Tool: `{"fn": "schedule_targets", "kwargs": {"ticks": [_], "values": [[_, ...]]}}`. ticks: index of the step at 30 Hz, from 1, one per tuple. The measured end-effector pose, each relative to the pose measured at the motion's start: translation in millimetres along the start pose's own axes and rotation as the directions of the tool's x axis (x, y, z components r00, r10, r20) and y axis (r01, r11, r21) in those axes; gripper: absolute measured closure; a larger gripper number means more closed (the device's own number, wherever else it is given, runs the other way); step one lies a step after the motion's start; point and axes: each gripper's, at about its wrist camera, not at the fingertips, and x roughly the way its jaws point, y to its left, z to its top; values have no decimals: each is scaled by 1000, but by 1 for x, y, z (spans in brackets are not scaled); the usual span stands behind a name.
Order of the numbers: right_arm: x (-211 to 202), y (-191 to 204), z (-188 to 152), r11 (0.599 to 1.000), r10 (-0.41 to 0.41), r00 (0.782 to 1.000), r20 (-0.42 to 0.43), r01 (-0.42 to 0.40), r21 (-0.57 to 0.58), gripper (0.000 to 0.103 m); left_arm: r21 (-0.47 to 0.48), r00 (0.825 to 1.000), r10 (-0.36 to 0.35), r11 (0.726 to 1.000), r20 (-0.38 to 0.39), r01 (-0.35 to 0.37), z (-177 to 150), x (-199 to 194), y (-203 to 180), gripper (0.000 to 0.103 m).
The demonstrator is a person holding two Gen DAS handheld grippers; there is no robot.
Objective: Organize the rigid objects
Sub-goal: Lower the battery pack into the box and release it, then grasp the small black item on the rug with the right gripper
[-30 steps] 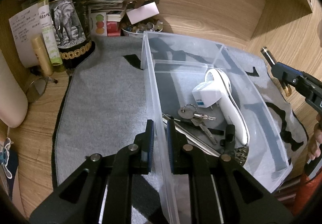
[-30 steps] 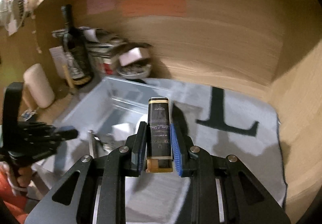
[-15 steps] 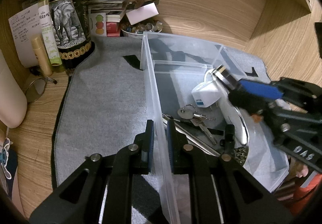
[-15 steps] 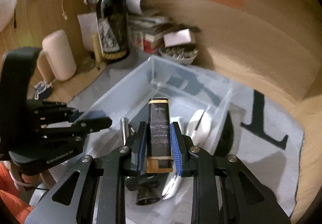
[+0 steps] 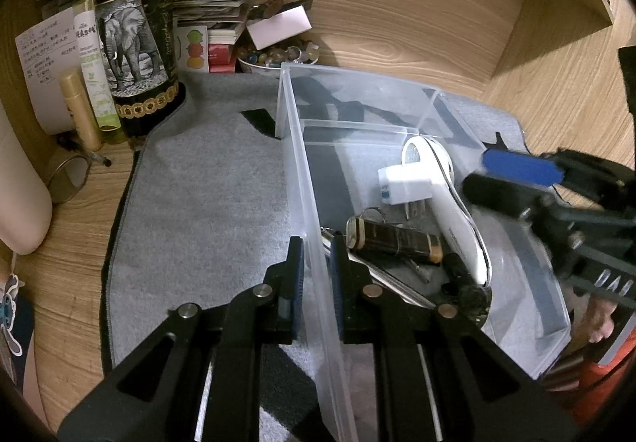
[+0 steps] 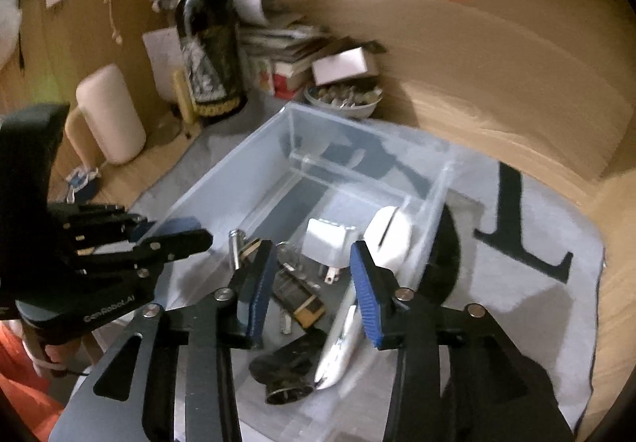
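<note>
- The left gripper (image 5: 317,255) is clamping the long left wall of the clear plastic bin (image 5: 306,179), one finger outside on the grey mat (image 5: 206,195) and one inside the bin.
- The right gripper (image 6: 312,275) is hanging over the bin's near compartment with its jaws opening; nothing is pressed between the blue pads (image 6: 363,283).
- A small dark bottle with a gold cap (image 5: 391,239) is lying on its side on the bin floor, close to the left wall, resting over a bunch of keys (image 5: 371,213).
- A white plug adapter (image 5: 403,185) is lying just beyond the small bottle, leaning against a long white handheld device (image 5: 449,199) that is running along the middle of the compartment.
- A black object (image 5: 467,289) is sitting at the near end of the white device; what it is, I cannot tell.
- A clear divider (image 5: 357,126) is crossing the bin, and the far compartment behind it is holding none of these items.
- Off the mat's far left corner, a wine bottle with an elephant label (image 5: 133,40) is standing upright beside a stack of papers (image 5: 210,4) and a bowl of small items (image 5: 274,56).
</note>
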Motion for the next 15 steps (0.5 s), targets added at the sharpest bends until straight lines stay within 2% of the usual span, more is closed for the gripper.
{"fn": "schedule_targets", "kwargs": {"ticks": [10, 15], "values": [[-27, -51, 1, 989, -97, 993, 67, 88, 123, 64, -4, 1000, 3, 1000, -3, -3, 2, 2, -1, 90], [-22, -83, -9, 972, -163, 986, 43, 153, 179, 64, -9, 1000, 4, 1000, -5, -4, 2, 2, 0, 90]]}}
